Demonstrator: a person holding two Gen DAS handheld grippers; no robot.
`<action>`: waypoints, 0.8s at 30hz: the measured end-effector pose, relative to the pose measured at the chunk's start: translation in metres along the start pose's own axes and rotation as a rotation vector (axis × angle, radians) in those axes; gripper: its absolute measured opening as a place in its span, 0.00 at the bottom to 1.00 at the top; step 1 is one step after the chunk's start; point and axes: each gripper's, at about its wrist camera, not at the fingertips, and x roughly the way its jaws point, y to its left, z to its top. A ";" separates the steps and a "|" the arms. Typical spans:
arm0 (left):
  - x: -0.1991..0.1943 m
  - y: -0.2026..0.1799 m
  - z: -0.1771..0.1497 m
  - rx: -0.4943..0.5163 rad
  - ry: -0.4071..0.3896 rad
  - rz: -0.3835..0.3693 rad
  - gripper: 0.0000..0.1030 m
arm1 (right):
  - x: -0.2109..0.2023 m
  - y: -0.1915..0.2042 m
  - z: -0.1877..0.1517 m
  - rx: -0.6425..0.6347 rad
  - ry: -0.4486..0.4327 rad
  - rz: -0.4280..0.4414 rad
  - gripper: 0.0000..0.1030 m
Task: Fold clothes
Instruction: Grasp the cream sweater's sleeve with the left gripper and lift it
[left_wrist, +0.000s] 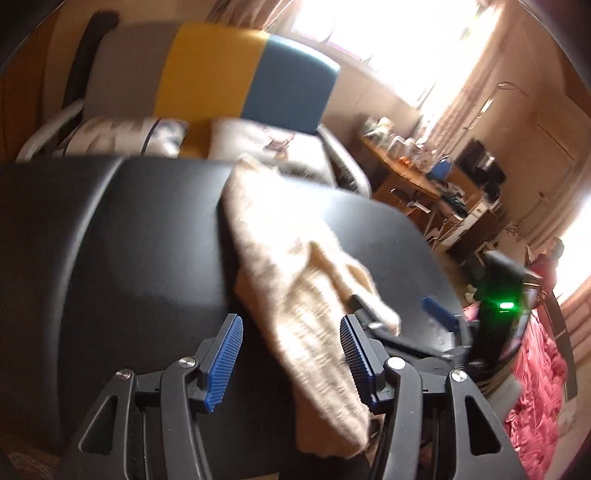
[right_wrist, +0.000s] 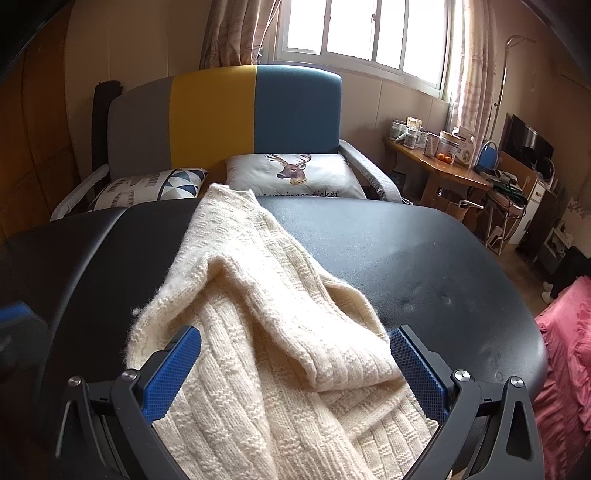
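Observation:
A cream knitted sweater (right_wrist: 258, 332) lies on the black padded table (right_wrist: 424, 251), stretched from the far edge toward me, with a sleeve folded over its middle. My right gripper (right_wrist: 295, 373) is open, its blue pads on either side of the near part of the sweater. In the blurred left wrist view the sweater (left_wrist: 291, 295) runs between the open pads of my left gripper (left_wrist: 291, 362). The right gripper (left_wrist: 402, 314) shows there at the right, over the sweater's edge.
A grey, yellow and blue sofa (right_wrist: 240, 110) with two cushions (right_wrist: 295, 173) stands behind the table. A wooden desk (right_wrist: 443, 166) with jars is at the right. Pink bedding (right_wrist: 565, 369) lies at the right of the table.

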 end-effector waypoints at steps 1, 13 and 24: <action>0.001 0.001 -0.002 0.010 -0.006 0.022 0.54 | 0.000 0.000 0.000 -0.001 -0.001 0.003 1.00; 0.018 -0.022 -0.039 0.229 0.029 -0.072 0.53 | -0.009 -0.084 -0.036 0.197 0.050 0.310 1.00; 0.049 -0.080 -0.041 0.381 0.138 -0.166 0.53 | 0.000 -0.169 -0.099 0.401 0.198 0.418 0.81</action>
